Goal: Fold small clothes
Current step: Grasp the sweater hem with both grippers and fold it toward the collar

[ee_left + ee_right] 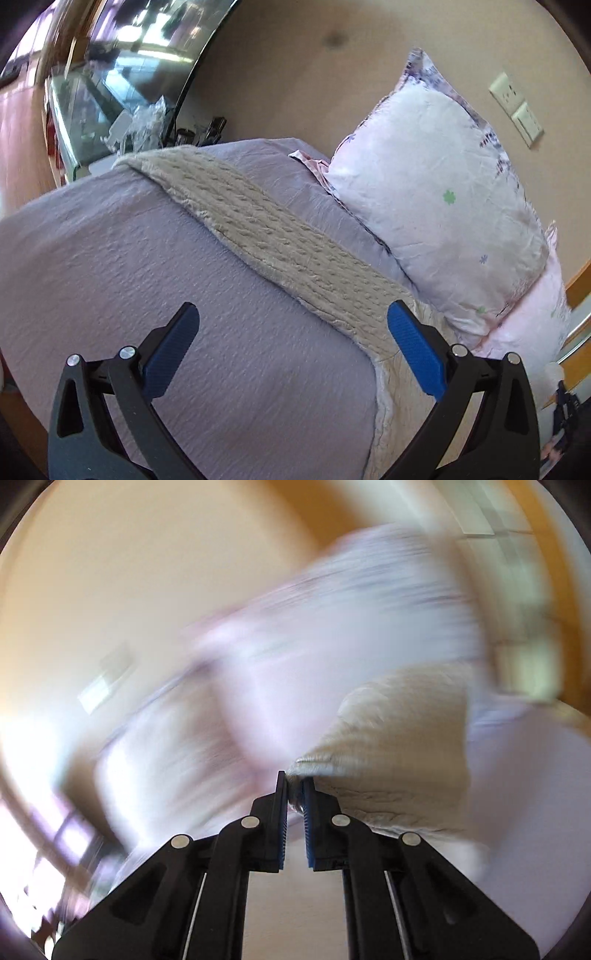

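Note:
A beige knitted garment point(273, 236) lies stretched in a long band across the lavender bedspread point(110, 258), running from far left to near right. My left gripper point(291, 314) is open and empty, hovering above the bedspread with its right finger point(413, 350) over the garment's near end. In the blurred right wrist view, my right gripper point(294, 782) is shut on a corner of the beige garment point(399, 738) and holds it lifted.
A white floral pillow point(443, 206) leans against the beige wall point(295, 74) at the head of the bed, on a pink one point(532, 325). Wall sockets point(517, 107) sit at the right. A glass cabinet point(96, 110) with clutter stands far left.

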The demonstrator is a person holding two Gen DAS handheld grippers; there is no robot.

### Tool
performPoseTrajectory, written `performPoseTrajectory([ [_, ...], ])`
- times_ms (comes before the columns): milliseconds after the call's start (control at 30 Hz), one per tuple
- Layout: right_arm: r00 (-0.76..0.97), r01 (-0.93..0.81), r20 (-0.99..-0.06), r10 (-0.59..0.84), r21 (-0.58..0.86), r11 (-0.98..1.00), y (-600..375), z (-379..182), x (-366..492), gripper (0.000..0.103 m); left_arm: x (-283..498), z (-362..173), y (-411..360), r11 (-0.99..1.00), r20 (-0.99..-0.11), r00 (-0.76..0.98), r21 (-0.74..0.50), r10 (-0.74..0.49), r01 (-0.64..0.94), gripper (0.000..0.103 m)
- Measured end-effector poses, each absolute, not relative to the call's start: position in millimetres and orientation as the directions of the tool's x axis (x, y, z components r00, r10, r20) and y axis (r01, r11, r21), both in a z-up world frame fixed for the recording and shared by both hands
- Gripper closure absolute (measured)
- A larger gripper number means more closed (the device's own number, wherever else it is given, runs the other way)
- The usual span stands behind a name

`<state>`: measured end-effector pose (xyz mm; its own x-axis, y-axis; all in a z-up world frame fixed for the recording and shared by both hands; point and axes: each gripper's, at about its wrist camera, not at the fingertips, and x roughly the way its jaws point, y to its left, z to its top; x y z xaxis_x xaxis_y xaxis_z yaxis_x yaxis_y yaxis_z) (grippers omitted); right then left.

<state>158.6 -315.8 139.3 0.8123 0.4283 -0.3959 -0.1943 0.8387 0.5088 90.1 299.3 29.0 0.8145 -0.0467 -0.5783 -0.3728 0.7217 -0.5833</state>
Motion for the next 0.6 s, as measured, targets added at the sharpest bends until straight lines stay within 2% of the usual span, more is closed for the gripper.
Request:
performPoseTrajectory([
  [67,0.659,-0.34,-0.484,0.575,0.49,0.802,-237,126,171,0.089,90,24,311,0.665,-0.569,0.82,-0.638,-0.066,-0.388,0.002],
  [100,0.585,-0.388,-0.516,0.625,0.5,0.775,-209,118,173,0.078,91,22,319,0.646,-0.563,0.824,-0.654,-0.068,-0.393,0.002],
  [133,0.554,-0.41,-0.524,0.647,0.505,0.76,-196,114,170,0.063,91,22,323,0.642,-0.557,0.828,-0.658,-0.064,-0.394,0.002],
  [167,0.549,-0.432,-0.515,0.659,0.5,0.751,-188,112,164,0.055,91,24,330,0.641,-0.547,0.835,-0.659,-0.049,-0.394,0.002],
  [200,0.574,-0.445,-0.497,0.651,0.478,0.757,-189,113,157,0.039,93,25,336,0.641,-0.542,0.84,-0.657,-0.037,-0.396,0.002],
  [233,0.605,-0.447,-0.484,0.632,0.45,0.773,-192,115,151,0.028,96,26,343,0.638,-0.537,0.843,-0.656,-0.021,-0.402,0.002],
  [300,0.678,-0.421,-0.465,0.569,0.389,0.82,-209,119,139,0.022,104,27,363,0.617,-0.542,0.84,-0.659,0.007,-0.431,0.003],
  [367,0.714,-0.38,-0.464,0.524,0.372,0.847,-235,120,133,0.022,113,22,385,0.572,-0.554,0.832,-0.68,0.008,-0.458,0.014],
  [500,0.77,-0.268,-0.465,0.437,0.385,0.883,-281,113,118,0.019,123,3,423,0.432,-0.583,0.812,-0.738,-0.02,-0.519,0.029],
  [567,0.789,-0.223,-0.461,0.407,0.403,0.888,-302,114,114,0.017,121,-2,436,0.384,-0.572,0.821,-0.758,-0.001,-0.528,0.046],
  [600,0.796,-0.205,-0.456,0.397,0.414,0.887,-311,112,111,0.016,121,-4,443,0.367,-0.573,0.82,-0.762,0.004,-0.534,0.048],
])
